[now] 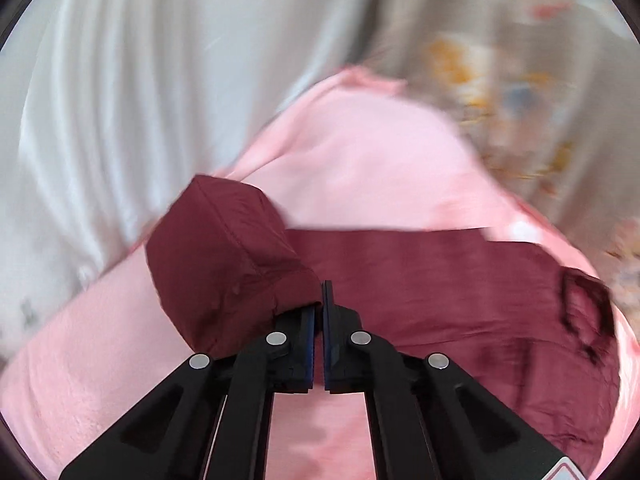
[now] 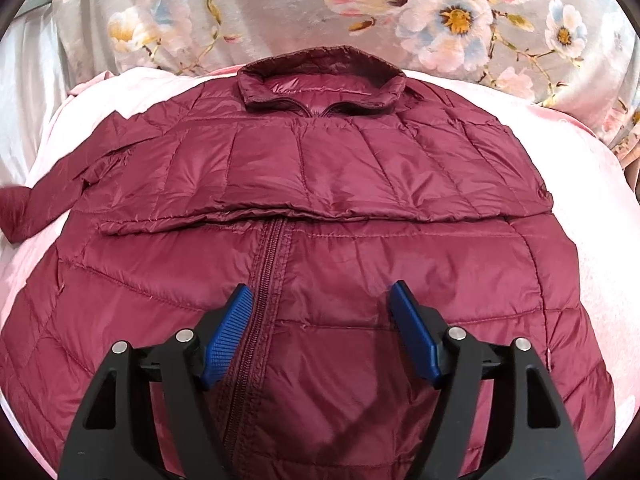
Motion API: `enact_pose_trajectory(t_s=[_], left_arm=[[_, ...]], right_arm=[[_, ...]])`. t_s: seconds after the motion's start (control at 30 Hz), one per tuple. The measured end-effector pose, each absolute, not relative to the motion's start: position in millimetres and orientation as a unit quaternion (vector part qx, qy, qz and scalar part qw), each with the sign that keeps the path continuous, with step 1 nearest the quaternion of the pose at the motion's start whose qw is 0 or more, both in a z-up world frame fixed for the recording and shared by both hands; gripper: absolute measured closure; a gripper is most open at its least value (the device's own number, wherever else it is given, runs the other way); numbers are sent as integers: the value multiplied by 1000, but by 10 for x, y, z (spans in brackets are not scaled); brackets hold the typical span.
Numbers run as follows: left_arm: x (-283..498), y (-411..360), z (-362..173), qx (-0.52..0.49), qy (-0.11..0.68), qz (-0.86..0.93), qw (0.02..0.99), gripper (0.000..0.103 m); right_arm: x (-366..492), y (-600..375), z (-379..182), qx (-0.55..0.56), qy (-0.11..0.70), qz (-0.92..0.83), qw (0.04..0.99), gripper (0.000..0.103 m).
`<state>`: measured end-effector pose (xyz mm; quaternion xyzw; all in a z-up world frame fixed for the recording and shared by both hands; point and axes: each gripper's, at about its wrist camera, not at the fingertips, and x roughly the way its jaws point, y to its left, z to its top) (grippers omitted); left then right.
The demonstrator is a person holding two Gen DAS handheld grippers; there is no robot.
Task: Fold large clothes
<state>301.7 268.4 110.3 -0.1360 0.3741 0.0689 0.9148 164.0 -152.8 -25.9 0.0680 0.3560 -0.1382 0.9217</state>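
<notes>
Your left gripper (image 1: pixel 320 312) is pinching the puffer jacket's (image 2: pixel 320 208) sleeve cuff (image 1: pixel 228 256) so you can fold it across. Your right gripper (image 2: pixel 322 320) is hovering with jaws wide apart, the jacket lying flat on the pink blanket (image 2: pixel 600 264) right under them.

A jacket (image 2: pixel 320 208) lies flat on a blanket (image 2: pixel 592 240), collar (image 2: pixel 320 80) toward the far edge, one sleeve (image 2: pixel 40 196) reaching the left edge, a floral sheet (image 2: pixel 280 12) beyond.

One jacket (image 2: pixel 320 208), dark red, quilted; one collar (image 2: pixel 320 80) at 12 o'clock, one zip (image 2: pixel 268 264) down middle. One pink blanket (image 2: pixel 592 248) beneath. One flowered cover (image 2: pixel 280 12) at 12 o'clock. One white sheet (image 1: pixel 120 80) at 10 o'clock. Two grippers: left gripper (image 1: pixel 322 312), right gripper (image 2: pixel 322 300).
</notes>
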Motion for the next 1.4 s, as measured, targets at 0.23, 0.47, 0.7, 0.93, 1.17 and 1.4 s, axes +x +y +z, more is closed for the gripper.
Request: enact_pose_trajectory(t_s=[0.23, 0.47, 0.7, 0.93, 1.17, 1.4], left_arm=[[2767, 1172, 1820, -65, 324, -79, 941, 103], [2429, -550, 1528, -18, 365, -215, 906, 70], [2242, -884, 1055, -44, 422, -264, 866, 36], [2471, 202, 1152, -112, 410, -196, 884, 27], [2923, 1042, 873, -204, 443, -113, 866, 27], [3092, 1143, 541, -196, 465, -83, 859, 29]], right_arm=[[1305, -1787, -107, 103, 340, -149, 923, 34], [869, -2202, 24, 122, 324, -179, 921, 30], [695, -2495, 46, 129, 322, -186, 919, 29], [965, -2559, 159, 160, 317, -125, 926, 24], [1668, -2014, 285, 99, 331, -79, 935, 22], [2247, -1686, 28, 2, 358, -109, 927, 21]])
